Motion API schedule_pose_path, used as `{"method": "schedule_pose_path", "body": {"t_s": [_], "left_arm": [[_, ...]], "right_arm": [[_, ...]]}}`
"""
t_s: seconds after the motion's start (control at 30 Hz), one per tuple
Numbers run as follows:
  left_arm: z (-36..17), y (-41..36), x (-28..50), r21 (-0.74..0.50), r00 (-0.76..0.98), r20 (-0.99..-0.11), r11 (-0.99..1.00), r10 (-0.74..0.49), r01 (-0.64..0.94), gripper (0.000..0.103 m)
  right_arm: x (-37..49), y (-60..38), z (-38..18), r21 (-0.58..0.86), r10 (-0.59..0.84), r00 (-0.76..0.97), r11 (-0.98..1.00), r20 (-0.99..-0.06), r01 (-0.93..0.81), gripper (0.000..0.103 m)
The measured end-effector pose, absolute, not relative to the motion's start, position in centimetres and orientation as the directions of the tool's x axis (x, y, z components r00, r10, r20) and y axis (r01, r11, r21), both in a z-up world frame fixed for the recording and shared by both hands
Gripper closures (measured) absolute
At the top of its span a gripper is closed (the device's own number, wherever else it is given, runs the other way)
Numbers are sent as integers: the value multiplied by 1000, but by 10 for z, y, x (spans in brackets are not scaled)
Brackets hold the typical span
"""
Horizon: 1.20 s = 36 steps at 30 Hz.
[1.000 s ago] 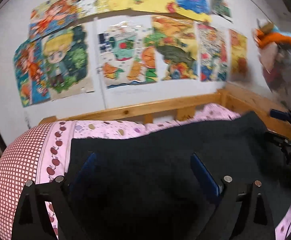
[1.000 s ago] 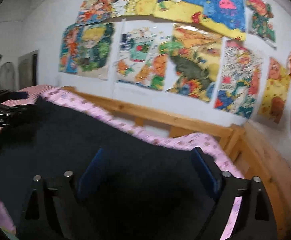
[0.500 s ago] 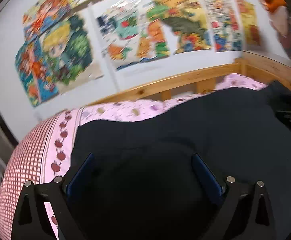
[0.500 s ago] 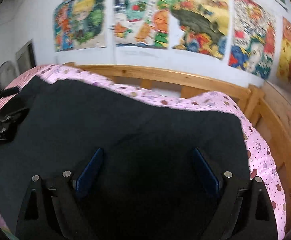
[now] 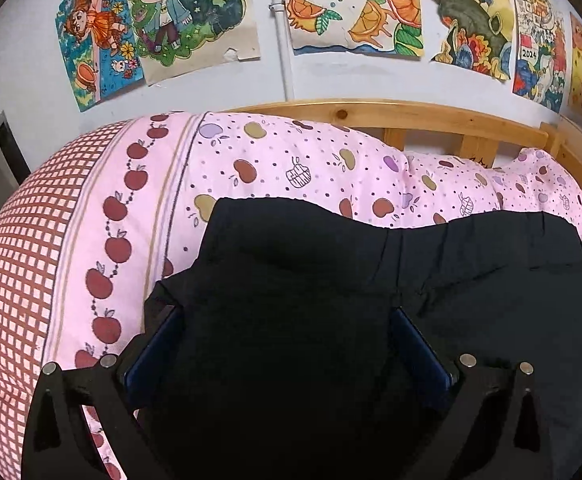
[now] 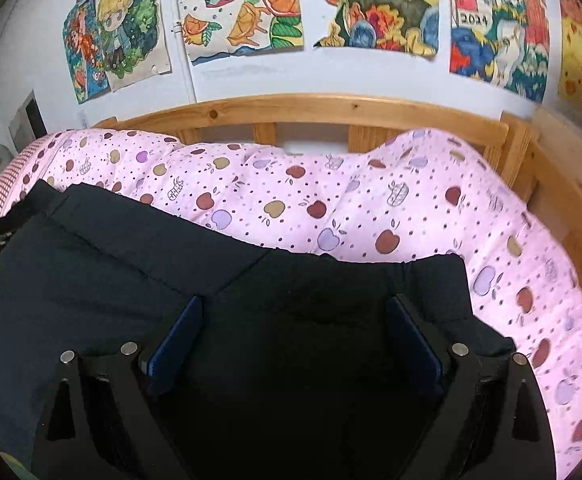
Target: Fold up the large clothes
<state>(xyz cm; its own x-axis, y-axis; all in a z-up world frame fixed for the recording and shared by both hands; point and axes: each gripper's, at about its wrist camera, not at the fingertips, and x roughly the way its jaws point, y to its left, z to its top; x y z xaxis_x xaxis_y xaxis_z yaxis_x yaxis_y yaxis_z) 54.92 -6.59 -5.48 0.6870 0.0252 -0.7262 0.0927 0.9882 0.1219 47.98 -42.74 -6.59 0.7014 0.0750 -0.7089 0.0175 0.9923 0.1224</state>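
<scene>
garment (image 5: 471, 280): dark, spread on bed (image 5: 291, 168) | left tongs (image 5: 287, 344), right tongs (image 6: 293, 332): wide, just been opening, cloth between, ungripped | risk: pinching one layer, fold skews

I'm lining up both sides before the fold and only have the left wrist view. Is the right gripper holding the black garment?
Observer: No. The right gripper is open over the black garment. Its jaws have just widened and the pads aren't pressing the cloth.
Operator: Where's the garment's corner on that side?
Observer: The far right corner lies just beyond the right-hand finger, on the pink sheet.
Operator: Anything past it?
Observer: Only sheet, running on to the wooden side rail.
</scene>
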Motion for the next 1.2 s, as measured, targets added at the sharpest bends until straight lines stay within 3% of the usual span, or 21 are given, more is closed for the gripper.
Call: {"method": "schedule_pose_path", "body": {"t_s": [0.4, 0.63, 0.9, 1.2], "left_arm": [[-61, -55, 544, 18, 700, -710, 993, -72, 120, 0], [-46, -42, 531, -36, 727, -674, 990, -128, 140, 0], [-27, -8, 494, -36, 751, -634, 977, -184, 209, 0], [-46, 31, 484, -66, 700, -689, 978, -189, 199, 0]], "right_arm": [[460, -429, -74, 162, 84, 779, 987, -621, 22, 12], [436, -433, -51, 132, 47, 834, 991, -550, 31, 12], [397, -443, -31, 6, -4, 814, 1000, -581, 10, 12], [373, -476, -34, 82, -54, 790, 988, -611, 131, 11]]}}
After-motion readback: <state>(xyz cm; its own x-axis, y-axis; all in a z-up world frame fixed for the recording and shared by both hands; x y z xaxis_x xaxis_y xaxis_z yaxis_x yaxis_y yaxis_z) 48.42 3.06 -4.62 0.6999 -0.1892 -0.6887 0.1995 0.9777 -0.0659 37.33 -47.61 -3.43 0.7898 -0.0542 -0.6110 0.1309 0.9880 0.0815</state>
